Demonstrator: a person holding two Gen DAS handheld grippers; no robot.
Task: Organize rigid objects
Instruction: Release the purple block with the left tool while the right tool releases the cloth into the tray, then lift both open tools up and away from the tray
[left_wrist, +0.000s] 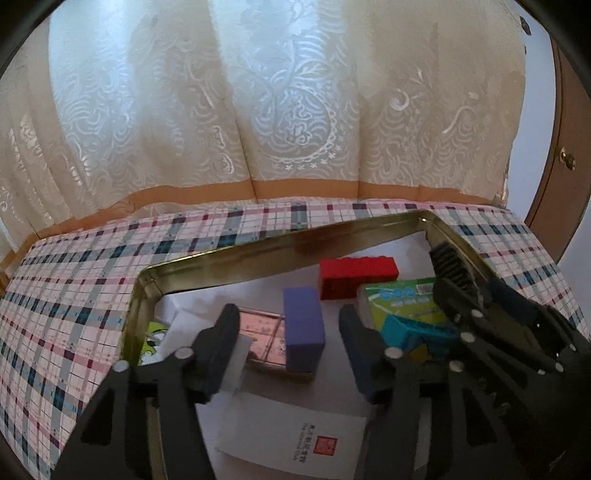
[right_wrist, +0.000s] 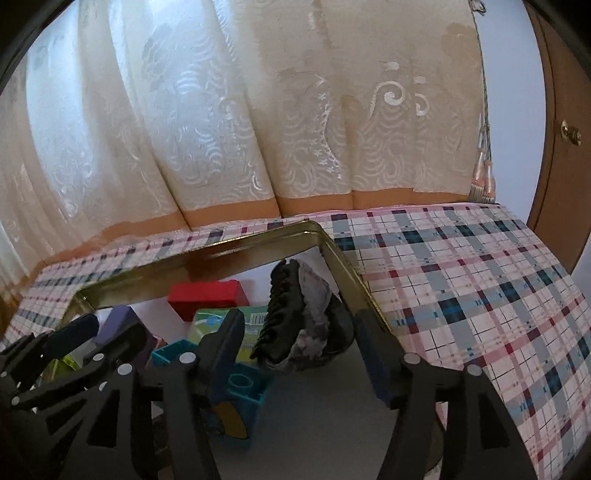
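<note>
since both pairs of jaws stand apart with no pad pressing on anything, each gripper reads as released: the left gripper straddles the purple block without touching it, and the right gripper frames the black hair claw the same way. both hover inside the gold tin, which sits on the plaid-covered worktop in front of a cream curtain. the purple block stands upright on its short end, long axis vertical, just in front of a pink flat case; it looks like light, stiff plastic with smooth flat faces, so i judge the two broad sides the safest place to pinch, low enough not to tip it. from it, the red block lies at about one o'clock, long axis running nine to three, near the tin's far wall, and the green packet lies at about three o'clock, with a teal brick just in front of the packet. the hair claw rests against the tin's right wall at twelve o'clock from the right gripper, its long axis running roughly twelve to six and its teeth facing nine; it seems rigid but springy and toothed, likely to snag, so gripping across its spine seems wiser than across the teeth. a white card lies on the tin floor at six o'clock.
</note>
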